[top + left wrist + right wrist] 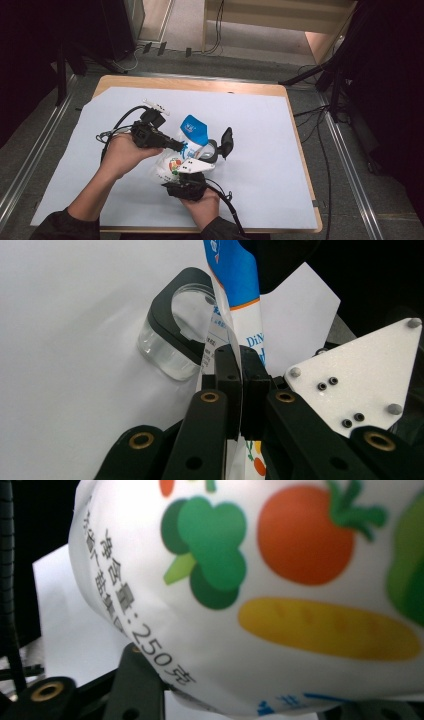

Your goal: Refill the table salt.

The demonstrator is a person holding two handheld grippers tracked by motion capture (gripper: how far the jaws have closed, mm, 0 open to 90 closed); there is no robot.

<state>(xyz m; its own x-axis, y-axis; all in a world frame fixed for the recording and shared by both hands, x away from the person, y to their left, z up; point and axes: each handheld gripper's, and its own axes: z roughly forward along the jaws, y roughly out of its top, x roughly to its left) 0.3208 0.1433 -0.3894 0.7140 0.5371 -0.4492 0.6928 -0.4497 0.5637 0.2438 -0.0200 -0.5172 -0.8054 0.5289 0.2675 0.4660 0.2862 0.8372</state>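
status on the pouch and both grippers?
Left gripper shut on the pouch near its blue top. Right gripper at the pouch's printed belly, grip unclear. Clear container close behind; nothing blocking.

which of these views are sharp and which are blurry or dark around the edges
High view: the white sheet is evenly lit, the room around the table nearly black, detail soft. Left gripper view: the left gripper and the pouch it pinches are crisp. Right gripper view: the pouch's vegetable print sits too close, slightly blurred.

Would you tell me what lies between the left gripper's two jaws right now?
The pouch's flat blue-and-white upper edge lies pinched there in the left gripper, as the left gripper view shows.
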